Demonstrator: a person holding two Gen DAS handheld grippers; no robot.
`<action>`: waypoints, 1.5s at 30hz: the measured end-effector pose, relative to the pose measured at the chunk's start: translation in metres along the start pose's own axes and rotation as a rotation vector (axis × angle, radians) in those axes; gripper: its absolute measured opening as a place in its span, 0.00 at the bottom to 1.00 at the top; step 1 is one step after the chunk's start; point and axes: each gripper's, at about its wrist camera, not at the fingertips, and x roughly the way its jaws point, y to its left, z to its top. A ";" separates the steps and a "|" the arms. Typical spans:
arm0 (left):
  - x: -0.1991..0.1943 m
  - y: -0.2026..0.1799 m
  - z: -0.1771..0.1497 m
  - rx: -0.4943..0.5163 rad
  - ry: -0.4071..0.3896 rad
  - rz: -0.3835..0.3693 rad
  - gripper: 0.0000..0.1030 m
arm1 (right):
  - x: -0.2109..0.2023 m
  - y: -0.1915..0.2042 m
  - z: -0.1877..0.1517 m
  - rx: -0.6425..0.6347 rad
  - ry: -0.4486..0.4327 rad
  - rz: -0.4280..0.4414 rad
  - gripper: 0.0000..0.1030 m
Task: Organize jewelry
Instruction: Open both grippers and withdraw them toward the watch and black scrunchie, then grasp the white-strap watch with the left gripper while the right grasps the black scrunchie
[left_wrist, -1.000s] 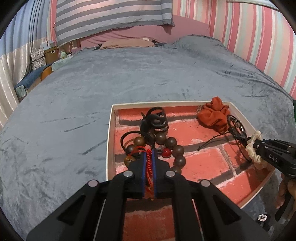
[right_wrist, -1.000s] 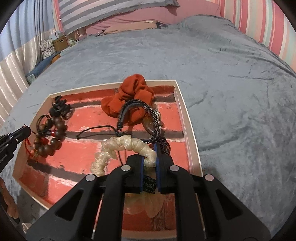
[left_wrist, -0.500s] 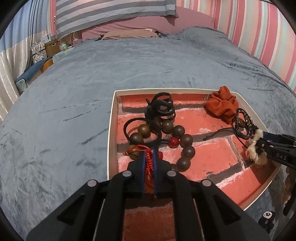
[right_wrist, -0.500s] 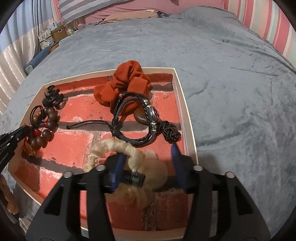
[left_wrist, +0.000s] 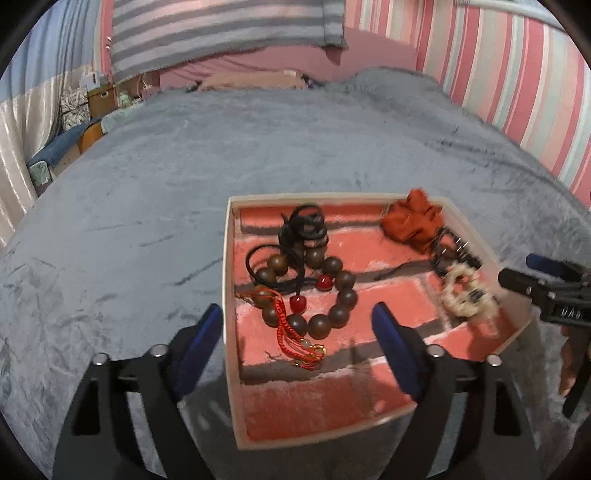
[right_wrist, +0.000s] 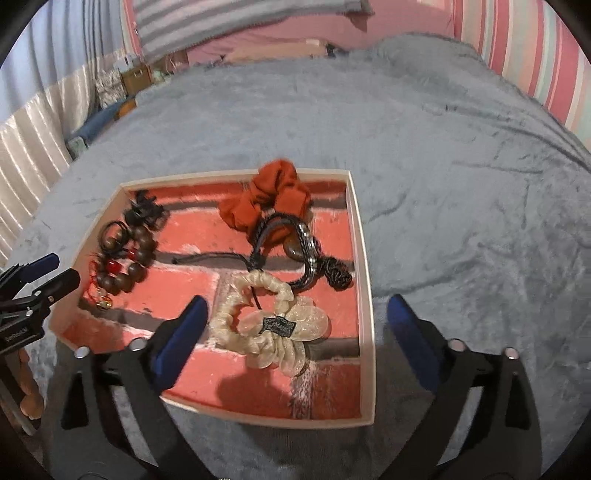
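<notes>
Label (right_wrist: 279, 326) on cream scrunchie (right_wrist: 266, 325), legible only from right wrist.

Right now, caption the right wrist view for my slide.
Open right gripper above cream scrunchie, just released into the brick-patterned tray.

Tray (right_wrist: 364, 280) crowded w/ jewelry, front strip bare; grey blanket (right_wrist: 461, 192) around open.

Both pairs of jaws have just swung open. The left gripper (left_wrist: 297, 325) has let go of the bead bracelet's red tassel (left_wrist: 295, 341). The right gripper (right_wrist: 295, 317) has released the cream scrunchie (right_wrist: 269, 325), which now lies loose in the tray (right_wrist: 364, 280).
</notes>
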 end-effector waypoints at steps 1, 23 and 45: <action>-0.006 0.000 0.000 -0.001 -0.014 0.001 0.88 | -0.006 0.000 -0.002 -0.003 -0.018 -0.004 0.96; -0.125 0.013 -0.097 -0.063 -0.138 0.054 0.96 | -0.101 0.009 -0.116 0.027 -0.193 -0.088 0.96; -0.101 -0.004 -0.147 -0.025 -0.045 0.034 0.96 | -0.071 0.013 -0.164 0.009 -0.089 -0.120 0.96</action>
